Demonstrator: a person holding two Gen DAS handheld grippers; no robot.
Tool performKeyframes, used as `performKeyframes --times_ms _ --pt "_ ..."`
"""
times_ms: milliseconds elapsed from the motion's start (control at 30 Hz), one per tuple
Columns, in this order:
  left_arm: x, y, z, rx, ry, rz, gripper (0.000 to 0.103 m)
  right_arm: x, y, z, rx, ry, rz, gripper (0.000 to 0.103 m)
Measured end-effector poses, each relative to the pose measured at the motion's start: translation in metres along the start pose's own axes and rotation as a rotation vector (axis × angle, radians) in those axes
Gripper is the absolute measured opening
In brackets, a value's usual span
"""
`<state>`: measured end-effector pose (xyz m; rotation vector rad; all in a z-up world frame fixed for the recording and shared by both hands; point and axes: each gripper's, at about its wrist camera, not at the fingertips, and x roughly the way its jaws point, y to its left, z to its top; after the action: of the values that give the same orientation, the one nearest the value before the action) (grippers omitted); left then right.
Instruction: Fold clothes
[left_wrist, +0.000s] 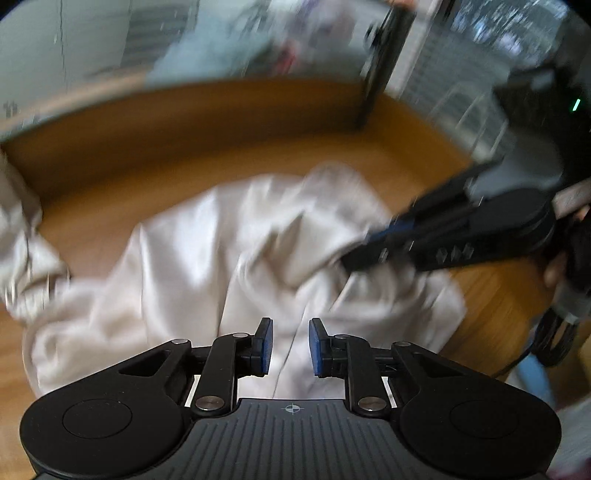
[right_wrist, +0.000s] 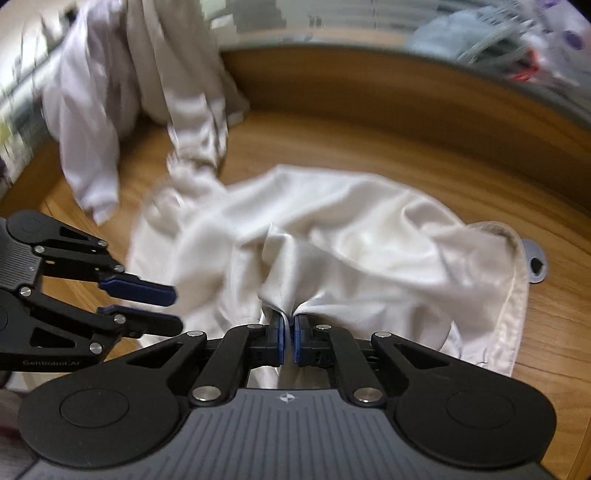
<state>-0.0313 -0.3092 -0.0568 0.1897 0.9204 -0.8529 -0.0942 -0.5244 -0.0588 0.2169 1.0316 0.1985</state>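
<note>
Bare table (right_wrist: 369, 122) beyond the garment (right_wrist: 332, 221); heaped clothes (right_wrist: 122, 74) crowd far-left.

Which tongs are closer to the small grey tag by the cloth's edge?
Right. The right tongs, pinching a fold of the cream cloth, sit mid-cloth; the grey tag lies off its far edge. The left tongs are on the opposite side.

I count two grippers, the left gripper (right_wrist: 175, 308) and right gripper (right_wrist: 289, 334), each with two fingers. On one wooden desk (right_wrist: 369, 140) lie two pale garments: one cream garment (right_wrist: 351, 229), one whitish garment (right_wrist: 122, 92). One small grey tag (right_wrist: 535, 264).
</note>
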Motion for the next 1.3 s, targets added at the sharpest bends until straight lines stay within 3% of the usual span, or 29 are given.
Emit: performKeyframes --times_ms 100,267,400,533,600,633,667,800,1033,1100,1300 --pt "-0.002 -0.013 0.017 0.069 -0.04 0.001 0.024 -0.028 -0.001 0.006 0.037 -0.058 0.029 0.005" --pt "0.016 -0.027 0.026 0.167 -0.031 0.011 0.031 -0.07 0.002 0.012 0.08 -0.148 0.092 0.003" --pt "0.024 -0.033 0.023 0.19 -0.029 -0.017 0.037 -0.096 0.005 0.014 0.106 -0.212 0.116 0.002" --pt "0.028 -0.034 0.023 0.185 -0.025 -0.026 0.037 -0.12 0.001 0.016 0.158 -0.271 0.164 0.002" --pt "0.029 -0.036 0.022 0.18 -0.041 -0.022 0.031 -0.129 0.0 0.017 0.168 -0.288 0.172 0.002" --pt "0.029 -0.036 0.022 0.177 -0.047 -0.021 0.023 -0.131 0.0 0.018 0.165 -0.291 0.16 0.002" --pt "0.028 -0.036 0.022 0.173 -0.051 -0.018 0.009 -0.132 -0.001 0.018 0.162 -0.295 0.144 0.002" --pt "0.014 -0.029 0.027 0.132 -0.078 -0.037 0.006 -0.128 -0.009 0.015 0.144 -0.276 0.029 0.003" --pt "-0.005 0.003 0.051 -0.109 -0.041 -0.193 0.006 -0.11 -0.02 0.001 0.08 -0.21 -0.178 0.012" --pt "-0.008 0.009 0.058 -0.153 -0.039 -0.211 0.003 -0.112 -0.018 -0.001 0.072 -0.22 -0.183 0.021" --pt "-0.014 0.012 0.075 -0.193 -0.045 -0.222 0.003 -0.128 -0.004 -0.005 0.039 -0.266 -0.09 0.021"
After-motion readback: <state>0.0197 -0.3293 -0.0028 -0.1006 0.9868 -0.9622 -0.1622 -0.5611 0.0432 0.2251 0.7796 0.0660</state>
